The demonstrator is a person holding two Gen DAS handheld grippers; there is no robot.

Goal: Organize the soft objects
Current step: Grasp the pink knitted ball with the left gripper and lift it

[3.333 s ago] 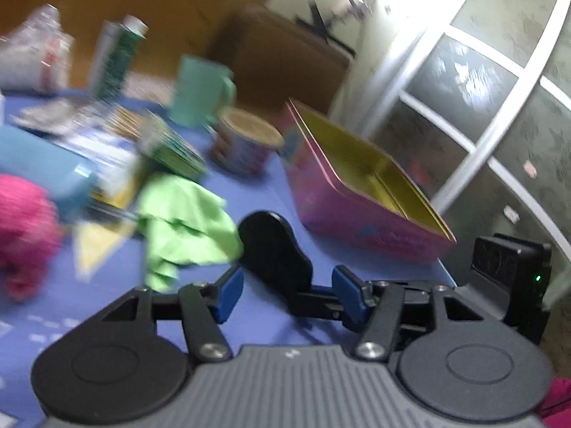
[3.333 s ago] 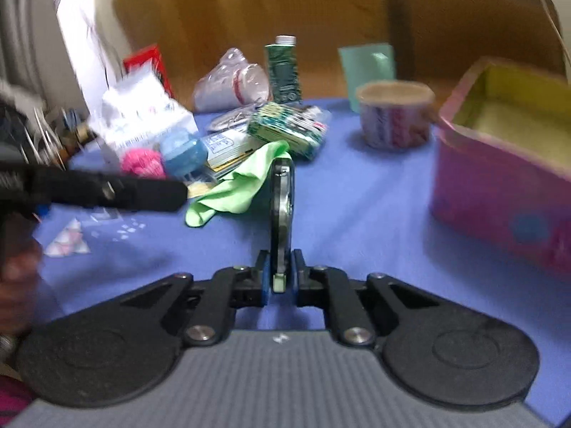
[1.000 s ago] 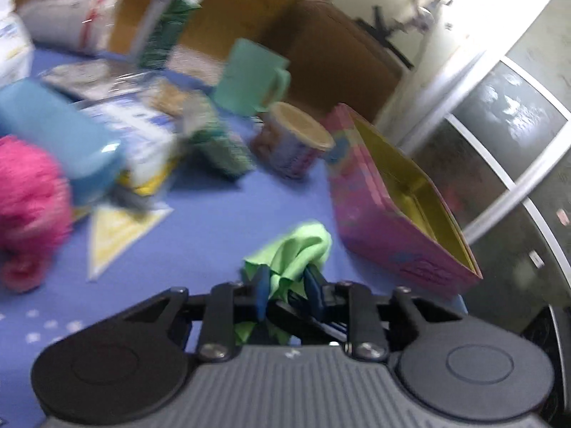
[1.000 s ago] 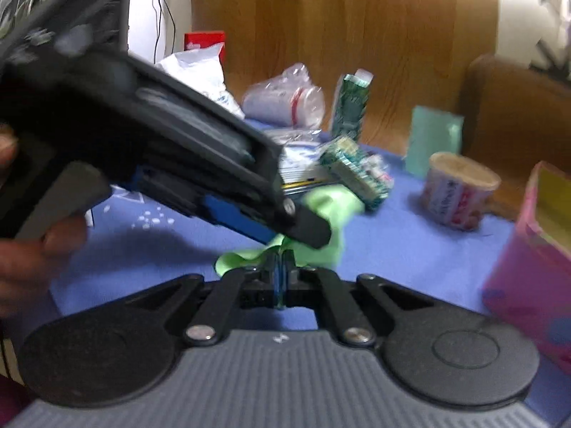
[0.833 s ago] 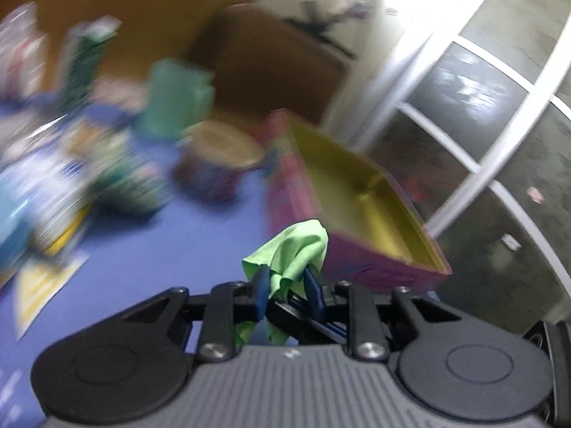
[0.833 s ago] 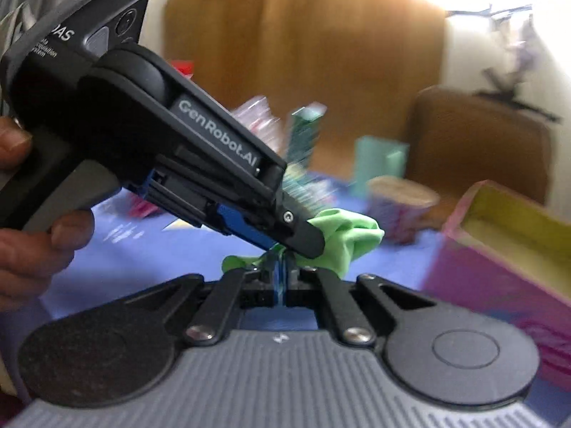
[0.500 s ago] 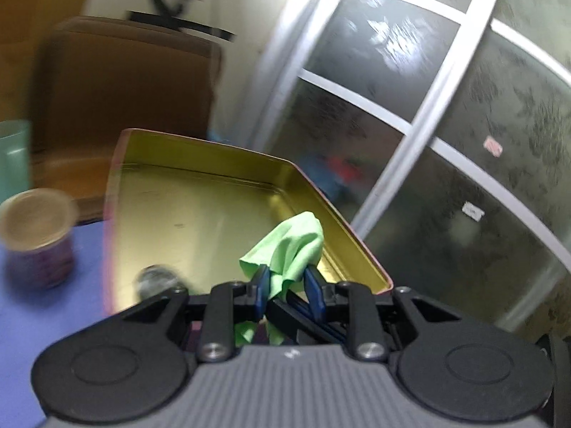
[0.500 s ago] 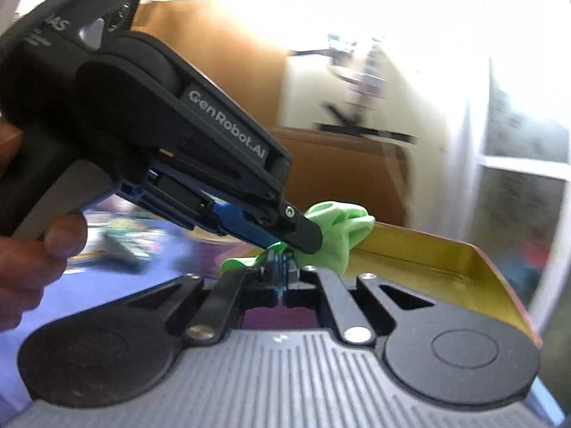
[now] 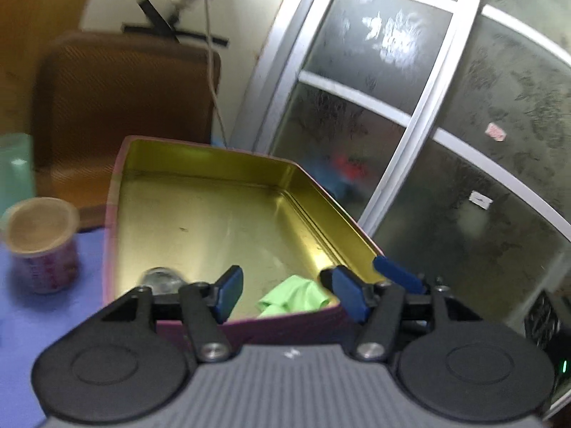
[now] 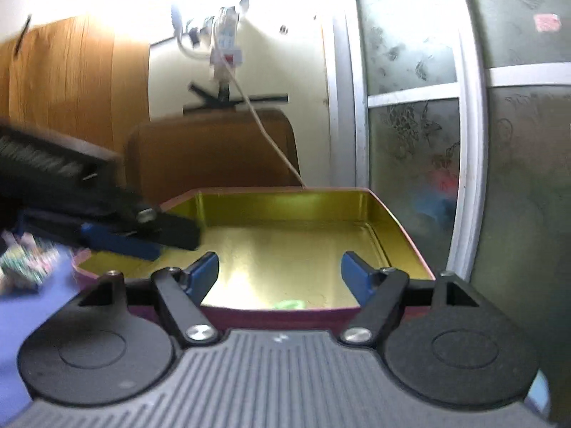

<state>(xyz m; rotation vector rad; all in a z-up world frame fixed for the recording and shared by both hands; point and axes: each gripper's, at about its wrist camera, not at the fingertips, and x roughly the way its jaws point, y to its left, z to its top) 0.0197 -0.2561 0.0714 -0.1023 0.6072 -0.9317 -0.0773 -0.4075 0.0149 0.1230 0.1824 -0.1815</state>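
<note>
Down inside the tin box (image 9: pixel 214 221), close to its near wall, lies the green cloth (image 9: pixel 292 296). It sits on the shiny gold floor of the box, and nothing is holding it.

I think the cloth is very light and very soft. It would fold and bunch up when squeezed, and it will not break. It should not slip much, since the cloth is a bit rough. A good place to take hold looks like the highest bump in the middle, where the folds pile up.

The cloth is bright green, crumpled into a small heap with a few folds. From the right camera only a thin green strip (image 10: pixel 287 304) peeks over the near wall of the box.

The left gripper (image 9: pixel 285 292) hangs just above the cloth with its blue fingers (image 9: pixel 228 290) spread wide and nothing between them. The right gripper (image 10: pixel 280 273) is also over the box, its fingers wide apart and holding nothing.

A small paper cup (image 9: pixel 39 242) stands on the blue bench (image 9: pixel 46 306) beside the box.
</note>
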